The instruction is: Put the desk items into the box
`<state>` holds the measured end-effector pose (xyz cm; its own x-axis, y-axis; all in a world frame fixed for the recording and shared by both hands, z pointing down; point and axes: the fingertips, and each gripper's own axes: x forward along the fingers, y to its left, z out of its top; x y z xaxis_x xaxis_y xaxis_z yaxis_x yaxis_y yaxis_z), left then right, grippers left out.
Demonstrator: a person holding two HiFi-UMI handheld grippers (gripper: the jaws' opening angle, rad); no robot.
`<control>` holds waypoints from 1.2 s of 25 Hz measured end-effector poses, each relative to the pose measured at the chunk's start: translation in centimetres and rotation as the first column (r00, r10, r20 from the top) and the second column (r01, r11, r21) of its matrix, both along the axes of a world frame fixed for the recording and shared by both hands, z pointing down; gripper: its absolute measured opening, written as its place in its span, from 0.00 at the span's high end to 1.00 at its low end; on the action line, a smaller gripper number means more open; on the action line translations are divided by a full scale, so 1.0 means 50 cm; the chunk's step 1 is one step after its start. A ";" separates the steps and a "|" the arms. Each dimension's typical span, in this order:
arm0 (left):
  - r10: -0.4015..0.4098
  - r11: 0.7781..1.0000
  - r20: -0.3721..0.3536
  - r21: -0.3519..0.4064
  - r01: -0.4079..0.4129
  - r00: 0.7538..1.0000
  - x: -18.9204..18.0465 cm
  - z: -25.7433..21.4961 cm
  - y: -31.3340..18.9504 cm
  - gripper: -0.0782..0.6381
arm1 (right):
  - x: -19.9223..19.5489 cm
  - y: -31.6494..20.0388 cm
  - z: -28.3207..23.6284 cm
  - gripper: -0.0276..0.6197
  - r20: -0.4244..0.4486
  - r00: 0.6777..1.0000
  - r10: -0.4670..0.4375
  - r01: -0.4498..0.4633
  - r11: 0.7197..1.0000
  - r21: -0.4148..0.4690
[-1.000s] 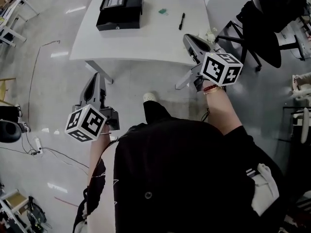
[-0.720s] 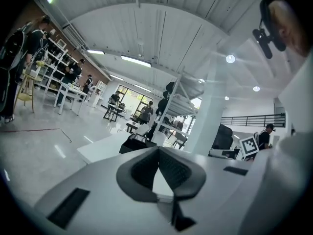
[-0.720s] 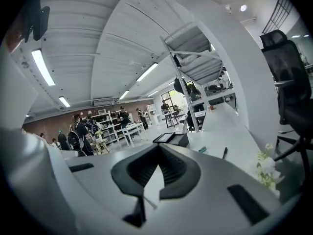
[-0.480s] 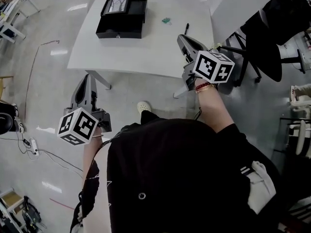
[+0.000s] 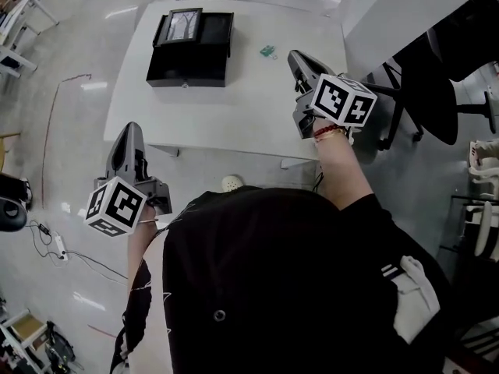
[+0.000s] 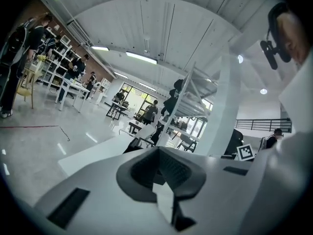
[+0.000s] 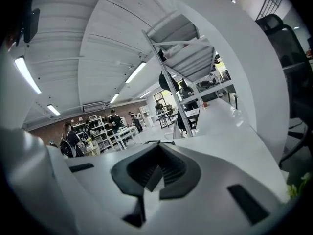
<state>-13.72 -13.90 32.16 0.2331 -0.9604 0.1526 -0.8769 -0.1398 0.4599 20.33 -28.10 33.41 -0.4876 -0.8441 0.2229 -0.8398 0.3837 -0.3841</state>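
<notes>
Left hand-held gripper (image 5: 128,131): clenched, nothing btwn its jaws, hanging over the floor (image 5: 62,123) just off the desk's near-left corner, not above the desk (image 5: 234,107) itself. Risk: if it swings up twd the work area w/o clearing the edge, it could knock the desk and jolt what's on it.

Black box (image 5: 191,39): sits on the far-left part of the desk, top open as far as I can tell. It looks light, so a bump from a gripper may shove it.

Small green item (image 5: 267,51): lies on the desk right of the box, apart from it, not yet in. Tiny and flat. Likely to skid or get flicked off the far edge if jaws come down off-centre or close too late.

Right hand-held gripper (image 5: 299,59): also clenched and empty, over the desk's right side, near the green item. It must open before any pick; going down shut would just push the item. It also hides part of the desk, so can't tell if sth lies under it.

Dark chair (image 5: 437,76) stands close at right; an elbow could catch it.
</notes>
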 end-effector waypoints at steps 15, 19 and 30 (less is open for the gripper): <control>-0.054 0.997 0.042 -0.057 0.057 0.998 -0.042 0.042 -0.134 0.88 | 0.036 -0.203 0.194 0.95 0.101 0.986 0.131 -0.105 0.968 -0.226; -0.082 0.993 0.032 -0.083 0.085 0.996 -0.063 0.059 -0.138 0.88 | 0.042 -0.231 0.241 0.95 0.188 0.962 0.199 -0.134 0.940 -0.313; -0.083 0.989 0.043 -0.116 0.087 0.996 -0.086 0.089 -0.169 0.88 | 0.063 -0.271 0.344 0.77 0.237 0.916 0.324 -0.194 0.874 -0.446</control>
